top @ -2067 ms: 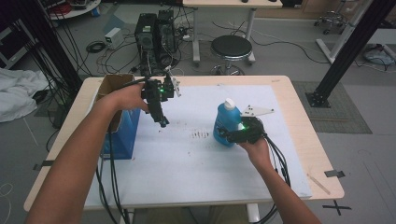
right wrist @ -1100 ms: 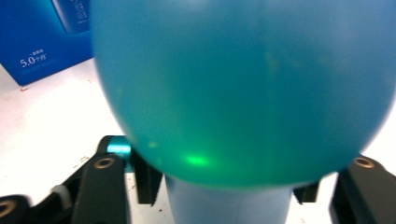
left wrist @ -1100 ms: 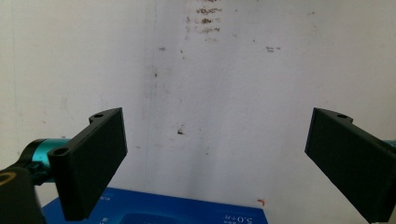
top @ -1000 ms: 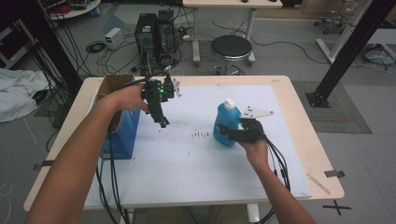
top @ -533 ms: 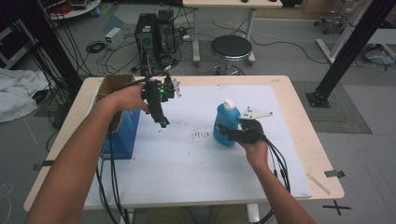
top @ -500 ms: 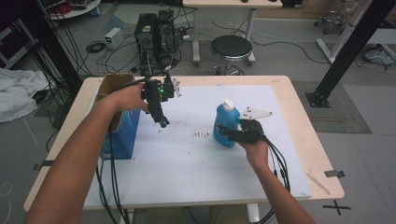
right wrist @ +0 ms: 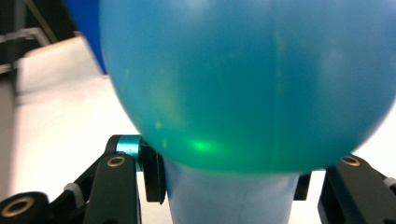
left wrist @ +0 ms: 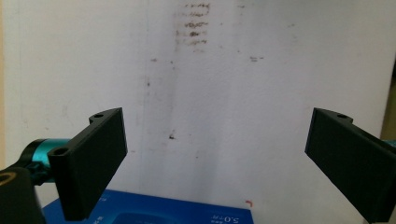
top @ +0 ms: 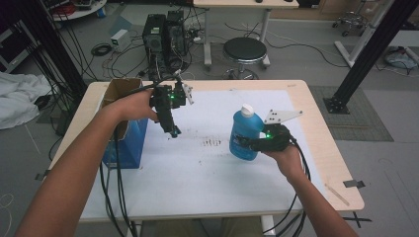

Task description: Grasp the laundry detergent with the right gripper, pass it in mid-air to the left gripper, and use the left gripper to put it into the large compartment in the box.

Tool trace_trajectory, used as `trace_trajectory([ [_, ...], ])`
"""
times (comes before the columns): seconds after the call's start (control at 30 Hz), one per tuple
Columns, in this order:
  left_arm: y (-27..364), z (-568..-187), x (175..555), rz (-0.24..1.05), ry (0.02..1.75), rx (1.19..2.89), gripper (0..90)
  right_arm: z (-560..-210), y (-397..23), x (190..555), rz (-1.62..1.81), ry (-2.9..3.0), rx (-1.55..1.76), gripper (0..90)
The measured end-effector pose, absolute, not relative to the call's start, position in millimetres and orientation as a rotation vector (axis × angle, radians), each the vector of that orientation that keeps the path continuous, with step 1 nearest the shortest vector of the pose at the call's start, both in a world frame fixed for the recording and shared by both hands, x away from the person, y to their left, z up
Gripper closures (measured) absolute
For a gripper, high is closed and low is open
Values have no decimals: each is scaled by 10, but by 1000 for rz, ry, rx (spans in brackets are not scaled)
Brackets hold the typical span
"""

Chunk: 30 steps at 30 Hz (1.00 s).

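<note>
A blue plastic bottle [top: 245, 133] with a white cap stands upright on the white mat, right of centre. My right gripper [top: 247, 143] comes in from the right and is shut on the bottle's lower body. In the right gripper view the bottle [right wrist: 243, 84] bulges over the jaws, which press on a narrower part of it on both sides. My left gripper [top: 173, 132] hangs above the mat at the back left, pointing down. Its jaws stand wide open with nothing between them [left wrist: 215, 135].
A blue box [top: 129, 140] with an open cardboard top stands at the table's left edge, just below the left hand; its blue face [left wrist: 154, 210] lies under the left jaws. Dark smudges [top: 212, 143] mark the white mat [top: 197, 173]. Cables trail off the front edge.
</note>
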<state>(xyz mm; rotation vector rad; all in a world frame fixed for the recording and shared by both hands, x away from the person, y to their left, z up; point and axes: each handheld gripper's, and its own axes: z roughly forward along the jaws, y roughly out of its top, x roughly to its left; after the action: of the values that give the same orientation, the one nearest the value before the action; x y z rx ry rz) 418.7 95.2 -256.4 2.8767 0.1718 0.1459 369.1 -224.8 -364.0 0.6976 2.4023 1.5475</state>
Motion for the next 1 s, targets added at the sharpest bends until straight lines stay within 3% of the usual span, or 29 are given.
trace_trajectory([
  [0.3, 824, -2336, 3966, 122, 129, 2840, 55, -3441, -2178, 3603, 1682, 2515, 455, 448],
  [1.0, 525, -2048, 3628, 74, 10, 2871, 56, -3402, -1770, 3605, 1696, 2637, 169, 451],
])
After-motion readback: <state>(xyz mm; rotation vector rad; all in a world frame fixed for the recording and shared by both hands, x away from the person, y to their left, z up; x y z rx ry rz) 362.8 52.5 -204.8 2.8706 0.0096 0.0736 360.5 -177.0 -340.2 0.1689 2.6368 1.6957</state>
